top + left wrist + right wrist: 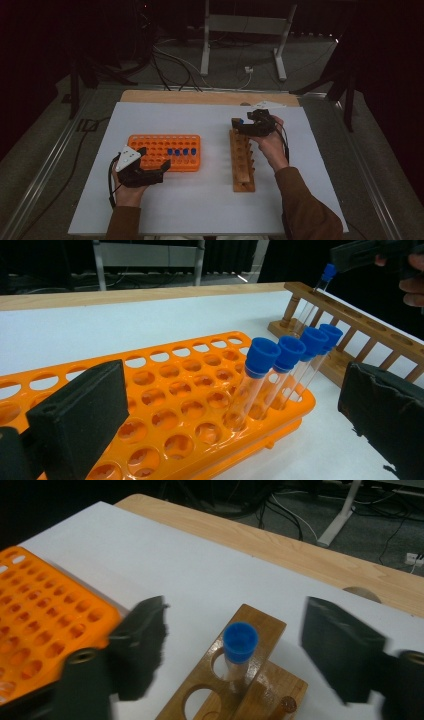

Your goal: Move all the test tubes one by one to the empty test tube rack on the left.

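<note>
Right claw: one, in my right hand, at the far end of the wooden rack. Jaws part-way apart, a gap on either side of the tube between them; pads not touching it. No earlier view to set beside this one.

Test tube, blue-capped: one, between my right jaws, standing in the end hole of the wooden rack nearest the table's far edge. In the left claw's view it leans slightly, cap up, just under the right claw.

Wooden rack: one, a single row of round holes, lying lengthwise from the near side toward the far edge on the right half of the white table. One hole filled, the rest that I can see empty.

Left claw: one, in my left hand, at the near left corner of the orange rack. Jaws wide, nothing gripped; the near edge of the rack lies between them. In the high view it sits at the rack's near left corner.

Orange rack: one, plastic, many holes in rows, on the left half of the table, well apart from the wooden rack.

Tubes in orange rack: four, blue-capped, clear, side by side in one row toward the rack's right end, all leaning the same way.

Table surround: bare wooden strip along the far edge.
</note>
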`<state>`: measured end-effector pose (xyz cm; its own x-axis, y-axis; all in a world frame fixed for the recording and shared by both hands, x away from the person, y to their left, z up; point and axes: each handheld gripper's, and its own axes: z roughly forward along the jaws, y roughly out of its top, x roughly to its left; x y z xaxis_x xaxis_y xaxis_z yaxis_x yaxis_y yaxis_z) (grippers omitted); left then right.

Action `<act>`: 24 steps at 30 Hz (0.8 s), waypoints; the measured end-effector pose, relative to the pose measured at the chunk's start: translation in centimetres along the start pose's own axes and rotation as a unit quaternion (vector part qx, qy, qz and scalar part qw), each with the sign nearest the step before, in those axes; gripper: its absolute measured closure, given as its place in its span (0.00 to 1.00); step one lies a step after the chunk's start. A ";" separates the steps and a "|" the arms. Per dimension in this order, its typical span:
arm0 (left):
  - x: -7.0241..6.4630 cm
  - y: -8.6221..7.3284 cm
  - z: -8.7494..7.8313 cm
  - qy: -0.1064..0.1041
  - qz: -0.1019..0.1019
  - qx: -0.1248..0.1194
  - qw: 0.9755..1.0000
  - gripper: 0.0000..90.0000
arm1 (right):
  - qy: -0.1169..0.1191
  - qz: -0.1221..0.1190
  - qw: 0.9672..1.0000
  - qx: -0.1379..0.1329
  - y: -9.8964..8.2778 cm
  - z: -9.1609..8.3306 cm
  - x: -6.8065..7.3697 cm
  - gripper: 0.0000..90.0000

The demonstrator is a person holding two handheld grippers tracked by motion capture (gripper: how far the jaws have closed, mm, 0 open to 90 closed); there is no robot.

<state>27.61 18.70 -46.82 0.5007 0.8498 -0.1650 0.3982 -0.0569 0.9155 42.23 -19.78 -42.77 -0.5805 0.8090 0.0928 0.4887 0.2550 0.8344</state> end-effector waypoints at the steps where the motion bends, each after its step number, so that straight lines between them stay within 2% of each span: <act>1: 0.0 0.0 0.0 0.000 0.000 0.000 1.000 0.01 | -0.004 -0.001 1.000 0.001 -0.1 0.2 -0.1 0.35; 6: 0.1 -0.1 0.0 0.000 -0.002 0.000 1.000 0.01 | -0.003 0.001 1.000 0.008 -0.4 0.9 -0.2 0.56; 11: 0.1 -0.1 -0.1 0.001 -0.004 -0.002 1.000 0.01 | 0.003 0.008 1.000 0.018 -0.7 1.5 -0.4 0.69; 19: 0.2 -0.1 -0.1 0.001 -0.005 -0.001 1.000 0.01 | 0.000 0.003 1.000 0.030 -1.2 2.1 -0.2 0.81; 24: 0.1 -0.1 -0.1 0.002 -0.005 -0.001 1.000 0.01 | -0.008 -0.007 0.999 0.030 -1.5 2.3 0.1 0.83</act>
<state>27.59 18.87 -46.89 0.4947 0.8518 -0.1722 0.4019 -0.0486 0.9144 42.92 -18.91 -45.28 -0.5778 0.8130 0.0727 0.5190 0.2972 0.8015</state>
